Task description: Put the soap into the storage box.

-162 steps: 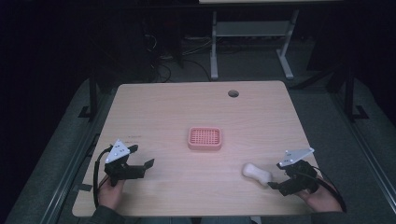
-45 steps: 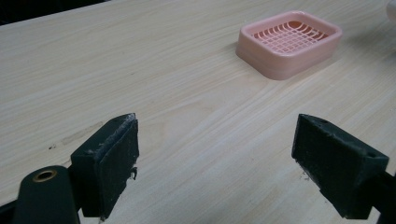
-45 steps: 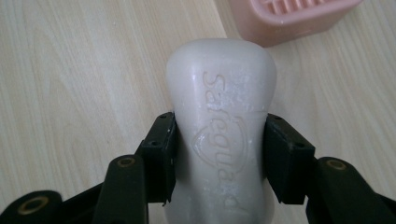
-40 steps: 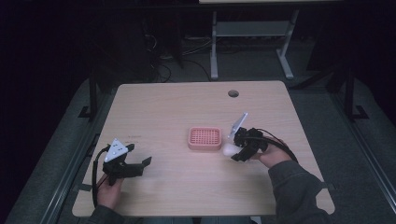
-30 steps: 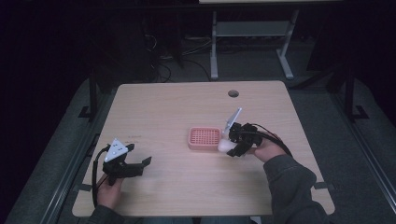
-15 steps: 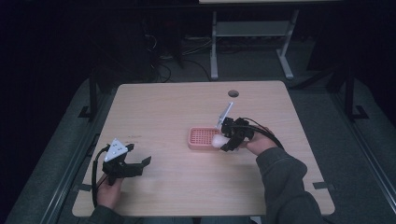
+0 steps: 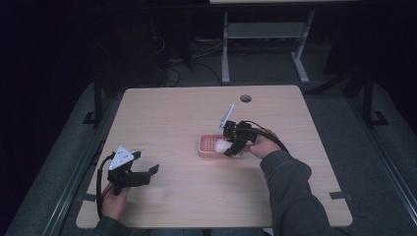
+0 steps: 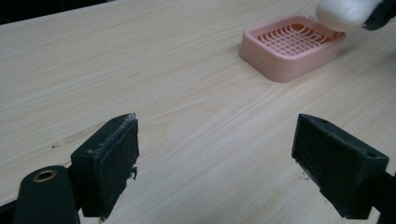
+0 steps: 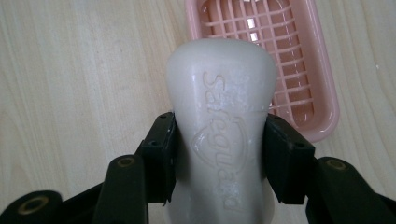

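The right gripper (image 7: 226,147) is clamped on a white soap bar (image 9: 219,126), w/ both black pads pressed against the bar's narrow waist in the right gripper view; the bar's rounded front end sticks out well beyond the pads, and raised lettering plus a shield mark run along its top face. In that view the bar's front end overlaps the near left part of a pink soap dish (image 9: 322,88), whose grid floor shows behind and to the right of it. In the high view the soap (image 7: 222,145) sits over the right part of the dish (image 7: 205,145), approx. mid-table, w/ the right hand (image 7: 260,145) and its dark sleeve coming in from the lower right. Whether the bar touches the dish can't be told; in the left gripper view the soap (image 8: 345,11) appears just above the dish's far rim (image 8: 280,65). The left gripper (image 7: 145,174) rests near the front left of the wooden table (image 7: 172,113), held by the left hand (image 7: 115,201), well apart from the dish. Its jaws stand wide apart w/ nothing but bare tabletop between them, pads (image 8: 114,163) facing each other.
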The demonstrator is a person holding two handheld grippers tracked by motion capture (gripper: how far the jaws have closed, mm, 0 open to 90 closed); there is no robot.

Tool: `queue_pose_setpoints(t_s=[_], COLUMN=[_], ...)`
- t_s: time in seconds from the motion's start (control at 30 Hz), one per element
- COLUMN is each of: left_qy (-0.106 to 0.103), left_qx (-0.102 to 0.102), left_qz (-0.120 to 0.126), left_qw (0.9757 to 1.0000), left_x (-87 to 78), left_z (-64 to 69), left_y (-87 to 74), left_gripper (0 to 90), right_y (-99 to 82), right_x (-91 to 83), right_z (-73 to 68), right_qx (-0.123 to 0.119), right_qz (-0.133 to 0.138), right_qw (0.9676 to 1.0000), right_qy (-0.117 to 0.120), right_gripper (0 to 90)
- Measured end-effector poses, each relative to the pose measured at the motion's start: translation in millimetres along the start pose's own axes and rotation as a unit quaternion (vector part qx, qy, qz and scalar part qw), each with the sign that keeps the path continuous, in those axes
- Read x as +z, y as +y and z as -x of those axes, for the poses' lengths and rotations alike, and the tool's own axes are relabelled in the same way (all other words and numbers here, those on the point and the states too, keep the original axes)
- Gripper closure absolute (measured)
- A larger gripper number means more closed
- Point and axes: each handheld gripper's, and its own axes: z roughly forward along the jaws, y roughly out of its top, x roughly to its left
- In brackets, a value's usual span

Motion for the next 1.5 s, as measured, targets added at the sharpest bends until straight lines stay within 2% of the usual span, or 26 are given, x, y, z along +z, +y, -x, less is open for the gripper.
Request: queue_pose_setpoints(t_s=[0.1, 0.57, 0.83, 0.93, 1.2, 1.5], left_qy=[0.001, 0.004, 0.009, 0.007, 0.007, 0.009], left_qx=[0.002, 0.004, 0.013, 0.009, 0.009, 0.009], left_qz=[0.001, 0.002, 0.000, 0.003, 0.003, 0.004], left_qw=[1.0000, 1.0000, 0.9999, 0.9999, 0.9999, 0.9999], left_x=[-0.2, 0.0, -0.7, 0.1, 0.3, 0.4], left_z=[0.4, 1.2, 1.0, 2.1, 3.1, 3.0], left_y=[0.5, 0.9, 1.7, 1.4, 1.2, 1.0], left_gripper=[14.6, 14.6, 14.6, 14.6, 14.6, 14.6], right_y=[3.9, 22.5, 34.6, 37.3, 40.5, 42.0], right_x=[1.0, -1.1, 10.8, 16.2, 26.3, 34.8], right_z=[1.9, 15.5, 20.2, 22.9, 27.2, 30.3], right_qx=[-0.002, -0.006, -0.015, -0.018, -0.009, -0.011], right_qz=[-0.008, -0.002, -0.015, -0.018, -0.025, -0.030], right_qw=[1.0000, 1.0000, 0.9998, 0.9997, 0.9996, 0.9994], right_qy=[-0.001, 0.001, 0.000, 0.003, 0.005, 0.013], right_gripper=[49.1, 49.1, 49.1, 49.1, 49.1, 49.0])
